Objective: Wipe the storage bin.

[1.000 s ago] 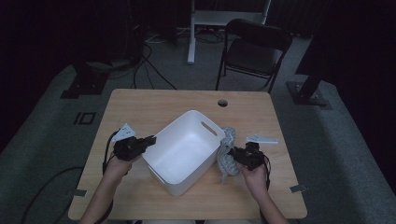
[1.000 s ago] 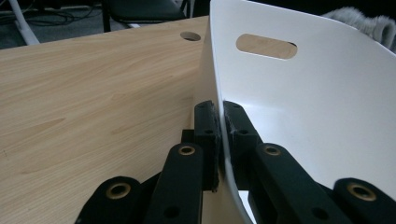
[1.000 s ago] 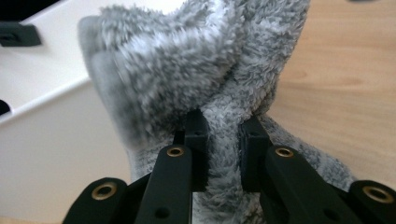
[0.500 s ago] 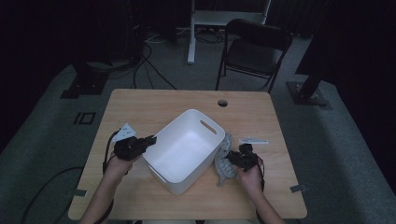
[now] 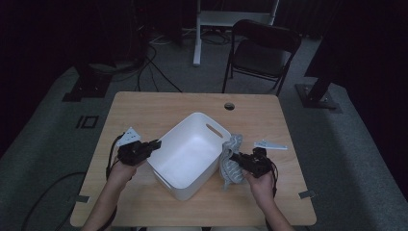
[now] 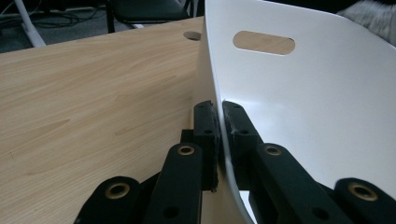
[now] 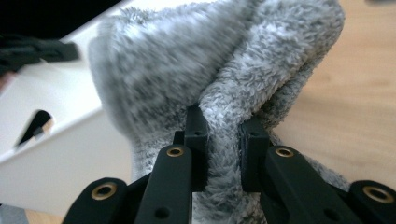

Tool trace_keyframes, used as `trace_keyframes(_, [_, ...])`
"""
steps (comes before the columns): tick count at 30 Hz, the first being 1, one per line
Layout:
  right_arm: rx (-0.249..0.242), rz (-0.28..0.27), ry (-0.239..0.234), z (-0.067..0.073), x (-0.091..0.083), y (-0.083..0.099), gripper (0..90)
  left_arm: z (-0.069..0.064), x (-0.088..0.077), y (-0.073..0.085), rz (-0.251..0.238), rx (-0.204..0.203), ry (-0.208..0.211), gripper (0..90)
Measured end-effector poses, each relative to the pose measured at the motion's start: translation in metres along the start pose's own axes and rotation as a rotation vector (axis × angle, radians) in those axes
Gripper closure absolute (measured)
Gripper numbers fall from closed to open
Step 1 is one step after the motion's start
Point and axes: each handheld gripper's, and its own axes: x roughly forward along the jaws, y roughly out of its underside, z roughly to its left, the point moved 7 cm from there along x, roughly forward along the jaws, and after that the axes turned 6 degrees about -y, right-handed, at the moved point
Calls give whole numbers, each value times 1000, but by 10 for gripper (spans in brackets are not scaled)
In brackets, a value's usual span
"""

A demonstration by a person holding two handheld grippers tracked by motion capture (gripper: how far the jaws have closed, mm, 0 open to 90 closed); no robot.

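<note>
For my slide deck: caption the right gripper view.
Right gripper pinching a fuzzy grey cloth beside the white bin.

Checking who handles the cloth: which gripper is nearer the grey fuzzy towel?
Right. The right gripper is clamped on the grey towel; the left gripper grips the white bin rim.

White plastic basket [image 5: 192,154], mottled grey fluffy cloth [image 7: 210,70], pale wood-grain table [image 5: 159,108], black tools.
</note>
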Motion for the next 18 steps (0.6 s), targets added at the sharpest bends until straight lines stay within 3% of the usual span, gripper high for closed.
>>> trace_keyframes(5, [-36, -18, 0, 10, -3, -4, 780, 0, 1, 0, -3, -7, 16, 849])
trace_keyframes(18, [-58, 20, 61, 0, 13, 9, 780, -1, 2, 0, -6, -1, 18, 846])
